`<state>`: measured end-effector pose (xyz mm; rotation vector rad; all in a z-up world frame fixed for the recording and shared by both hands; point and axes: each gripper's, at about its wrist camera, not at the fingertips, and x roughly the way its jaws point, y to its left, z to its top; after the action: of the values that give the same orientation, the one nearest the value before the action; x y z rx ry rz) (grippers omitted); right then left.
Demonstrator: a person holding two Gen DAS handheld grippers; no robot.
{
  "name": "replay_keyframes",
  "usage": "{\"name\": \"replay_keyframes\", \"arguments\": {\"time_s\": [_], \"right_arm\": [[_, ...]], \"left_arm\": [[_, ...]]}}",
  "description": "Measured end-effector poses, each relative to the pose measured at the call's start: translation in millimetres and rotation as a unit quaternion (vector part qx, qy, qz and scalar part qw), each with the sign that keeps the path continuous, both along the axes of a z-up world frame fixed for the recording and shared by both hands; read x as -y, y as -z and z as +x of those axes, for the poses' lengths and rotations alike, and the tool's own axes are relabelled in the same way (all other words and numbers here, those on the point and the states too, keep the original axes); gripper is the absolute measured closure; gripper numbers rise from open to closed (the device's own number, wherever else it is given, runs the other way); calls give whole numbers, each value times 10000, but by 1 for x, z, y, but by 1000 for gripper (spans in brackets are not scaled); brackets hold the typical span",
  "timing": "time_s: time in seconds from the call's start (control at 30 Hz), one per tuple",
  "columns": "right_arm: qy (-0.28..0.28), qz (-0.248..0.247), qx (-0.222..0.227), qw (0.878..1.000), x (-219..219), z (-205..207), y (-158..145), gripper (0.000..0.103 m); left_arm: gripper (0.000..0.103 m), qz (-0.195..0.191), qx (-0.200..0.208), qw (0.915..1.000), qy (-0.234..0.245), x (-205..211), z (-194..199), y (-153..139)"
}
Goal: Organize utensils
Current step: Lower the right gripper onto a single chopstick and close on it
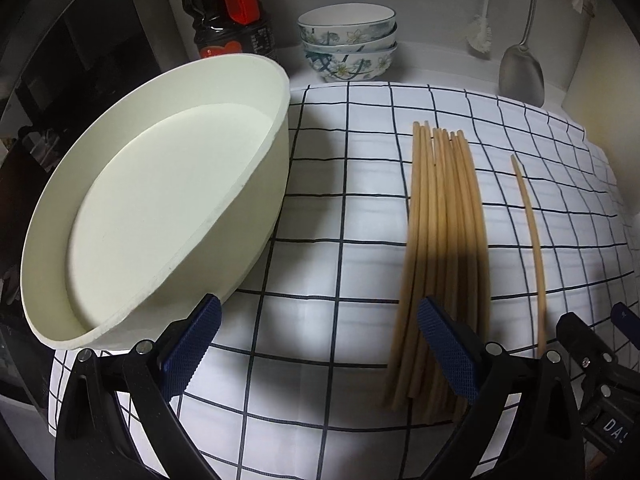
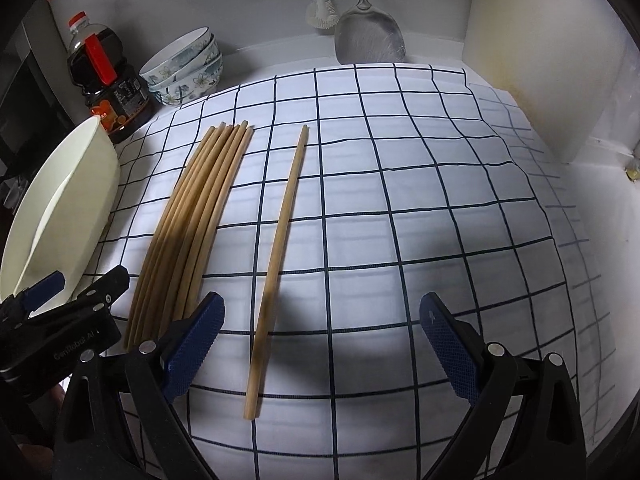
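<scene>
A bundle of several wooden chopsticks lies on the checked cloth; it also shows in the right wrist view. One single chopstick lies apart to its right, seen also in the right wrist view. My left gripper is open and empty above the cloth, its right finger over the bundle's near end. My right gripper is open and empty, with the single chopstick's near end between its fingers. A cream oval tub stands at the left.
Stacked floral bowls, a dark sauce bottle, a metal spatula and a white brush stand along the back wall. A white wall panel rises at the right. The left gripper's body shows in the right wrist view.
</scene>
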<state>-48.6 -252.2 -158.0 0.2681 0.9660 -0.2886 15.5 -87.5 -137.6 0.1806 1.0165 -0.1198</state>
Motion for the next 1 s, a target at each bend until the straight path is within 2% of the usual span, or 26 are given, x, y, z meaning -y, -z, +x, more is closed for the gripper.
{"name": "replay_keyframes", "arguments": {"time_s": [0.17,0.4,0.5,0.73,1.0], "right_arm": [[-4,-26,-45,10000,-1,4,8,9],[-74,-159,-69,9998,-5,9,12,9],[-93,-225,-73,9997,-6,10,13,9],[-59,-356,-132,9993,-1,10,16,9],[13,-428,-165,9989,8,8,17,9]], "left_arm": [[7,158,-66,9998,48,2,0,10],[6,83,-41,9999,68,-1,2,15],[6,194,-103,9997,119,3,1,20],[7,152,-56,9998,83,4,-2,19],[11,15,-159,9994,313,23,-5,19]]}}
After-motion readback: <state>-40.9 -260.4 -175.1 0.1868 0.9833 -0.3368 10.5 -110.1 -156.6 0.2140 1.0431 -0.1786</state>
